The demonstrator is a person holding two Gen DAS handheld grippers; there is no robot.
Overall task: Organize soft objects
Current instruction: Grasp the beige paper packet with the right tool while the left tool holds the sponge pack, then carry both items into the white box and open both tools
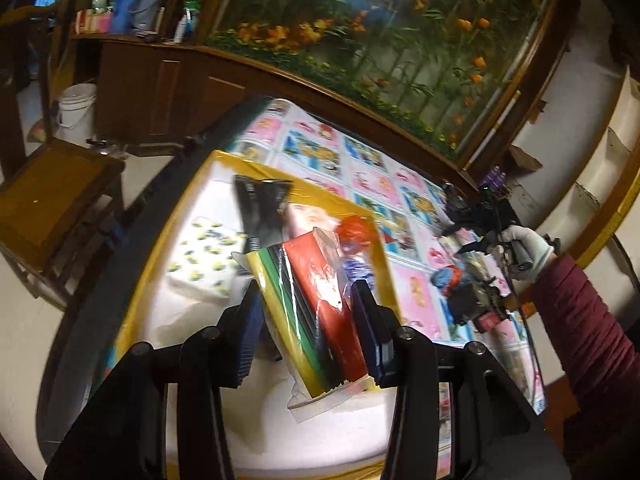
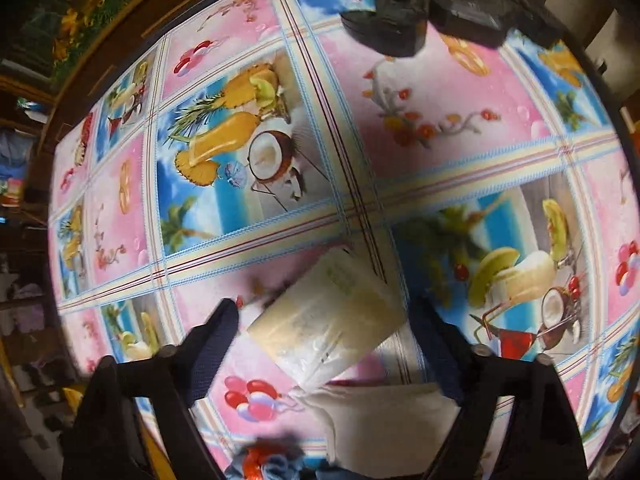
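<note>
Item one, closest to my left lens: left gripper point(image 1: 306, 328) clamped on a plastic-wrapped pack of yellow, green and red cloths point(image 1: 316, 312), above the yellow-rimmed white tray point(image 1: 160, 280), which already holds a lemon-print cloth point(image 1: 204, 258) at 10 o'clock. Right view alone shows a cream wrapped bundle point(image 2: 332, 316) between my right gripper's point(image 2: 332, 334) half-narrowed jaws; contact unclear. Blue-and-red soft items point(image 1: 448, 276) remain on the fruit-print tablecloth point(image 2: 440, 92).

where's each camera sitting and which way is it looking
Left wrist: on the left gripper, angled down over a yellow-rimmed box; its fingers clamp a bagged pack of sponges; a gloved hand and sleeve show at right.
Right wrist: on the right gripper, looking almost straight down; a cream packet lies between its fingers.
Shared: the fruit-print tablecloth.
</note>
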